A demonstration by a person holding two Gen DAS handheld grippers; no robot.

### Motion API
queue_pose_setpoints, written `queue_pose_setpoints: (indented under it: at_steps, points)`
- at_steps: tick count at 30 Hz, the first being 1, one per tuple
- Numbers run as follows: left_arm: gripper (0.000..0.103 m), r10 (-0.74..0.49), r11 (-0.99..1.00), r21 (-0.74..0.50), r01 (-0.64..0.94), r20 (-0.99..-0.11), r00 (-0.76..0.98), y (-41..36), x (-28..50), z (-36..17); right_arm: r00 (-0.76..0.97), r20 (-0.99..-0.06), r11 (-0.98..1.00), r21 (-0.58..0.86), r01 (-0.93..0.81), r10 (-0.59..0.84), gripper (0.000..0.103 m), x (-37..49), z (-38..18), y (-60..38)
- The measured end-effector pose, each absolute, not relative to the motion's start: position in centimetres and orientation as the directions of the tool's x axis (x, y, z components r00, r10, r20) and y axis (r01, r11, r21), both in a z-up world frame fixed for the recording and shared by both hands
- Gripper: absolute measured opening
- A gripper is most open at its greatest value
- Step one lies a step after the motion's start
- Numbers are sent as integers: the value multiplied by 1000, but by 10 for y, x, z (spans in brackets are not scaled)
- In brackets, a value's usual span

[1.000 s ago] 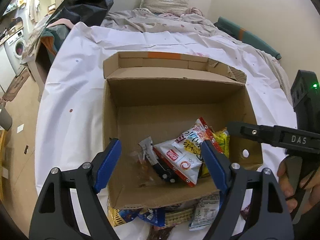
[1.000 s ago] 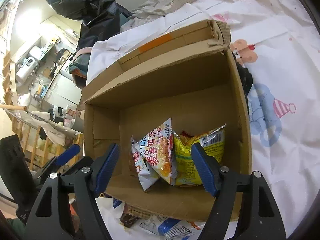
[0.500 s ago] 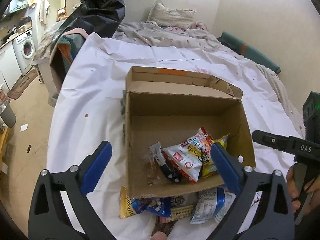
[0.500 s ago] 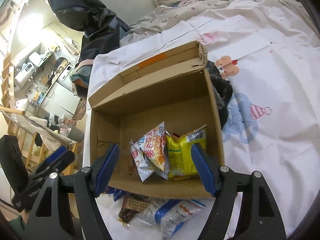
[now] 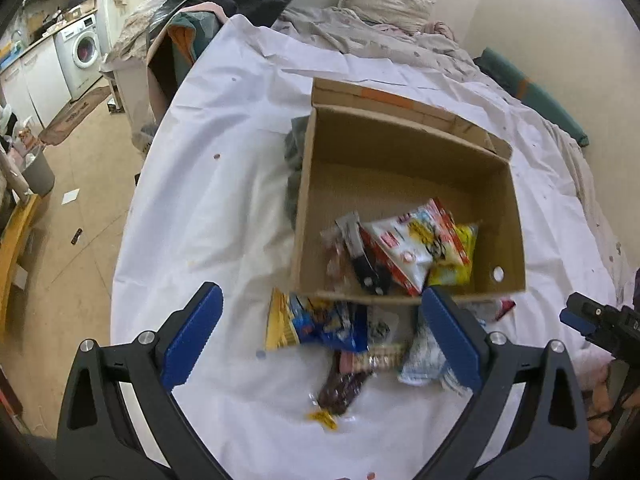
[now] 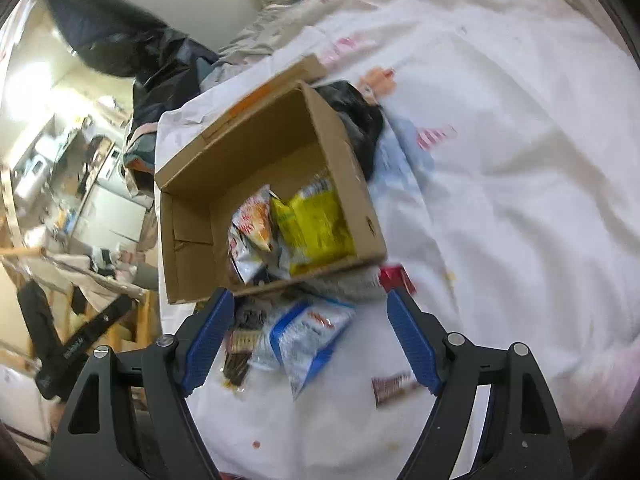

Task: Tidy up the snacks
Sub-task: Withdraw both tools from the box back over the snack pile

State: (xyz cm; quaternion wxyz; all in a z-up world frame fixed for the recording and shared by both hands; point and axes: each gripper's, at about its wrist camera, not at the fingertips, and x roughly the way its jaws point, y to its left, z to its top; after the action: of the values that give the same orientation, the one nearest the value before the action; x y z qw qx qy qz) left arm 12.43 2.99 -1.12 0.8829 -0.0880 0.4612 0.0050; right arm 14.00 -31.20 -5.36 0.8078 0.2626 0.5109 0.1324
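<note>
cardboard box [image 5: 408, 184] sits open on a white sheet [image 5: 224, 168] in the left wrist view, its far flap folded back with a strip of orange tape along it. inside, toward the near wall, lie a white and red snack bag [image 5: 416, 248], a yellow snack bag [image 5: 454, 260] to its right and a dark wrapper [image 5: 362, 256] to its left. just outside the near wall more snacks lie loose on the sheet: a blue and yellow packet [image 5: 316, 322], a dark brown wrapper [image 5: 344, 384] and a pale blue and white bag [image 5: 420, 356] partly behind the right finger. left gripper [image 5: 320, 336] stands over this loose pile with its jaws spread wide and nothing between the blue pads; they have just been opening. at the right edge the right gripper [image 5: 600, 326] shows, with part of a hand below it. in the right wrist view the same box [image 6: 188, 240] appears tilted, the yellow bag [image 6: 316, 224] and an orange and white bag [image 6: 254, 220] inside it. right gripper [image 6: 308, 340] has jaws fairly wide, just opened a little further, gripping nothing; between and beyond the pads on the sheet lie a blue and white snack bag [image 6: 308, 332] and a brown wrapper [image 6: 238, 358], a red packet [image 6: 394, 276] sits by the box corner, and a small brown bar [image 6: 390, 388] lies near the right pad.
</note>
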Motion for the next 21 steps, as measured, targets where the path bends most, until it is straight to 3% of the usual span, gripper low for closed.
queue_pose_setpoints:
  at_steps: [14,21]
  points:
    - [99,-85,990,-131,-54,-853,515,9,114,-36,371,-808,840,530,117,458,82,136,-79,-318]
    - [99,-53,993,-100,-64,-860,508,11,114,-40,309,-869,894,435,104,386,82,138,-89,-308]
